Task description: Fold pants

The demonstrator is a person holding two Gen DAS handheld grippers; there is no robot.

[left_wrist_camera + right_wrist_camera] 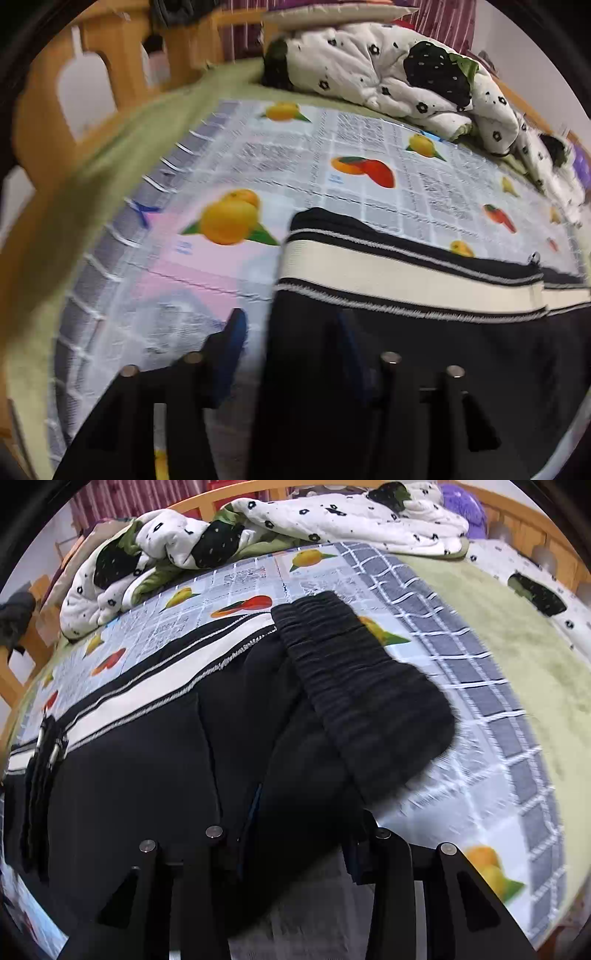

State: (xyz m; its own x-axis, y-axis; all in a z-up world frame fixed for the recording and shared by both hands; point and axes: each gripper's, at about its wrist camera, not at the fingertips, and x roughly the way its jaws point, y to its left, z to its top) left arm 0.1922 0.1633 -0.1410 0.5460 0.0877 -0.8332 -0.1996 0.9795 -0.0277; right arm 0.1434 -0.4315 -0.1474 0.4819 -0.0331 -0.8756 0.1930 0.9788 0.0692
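Left wrist view: the left tool (291,350) stands spread wide, its fingers astride the edge of the black pants with a cream side stripe (424,332), which lie on a fruit-printed plastic sheet (229,177) over the bed.

Right wrist view: the right tool (295,834) is likewise released over the pants (147,768), near their ribbed black waistband (369,701).

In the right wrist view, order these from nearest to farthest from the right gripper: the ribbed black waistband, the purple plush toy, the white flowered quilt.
1. Ribbed black waistband, just ahead, centre.
2. White flowered quilt, bunched across the bed's far end.
3. Purple plush toy, behind the quilt, far right.
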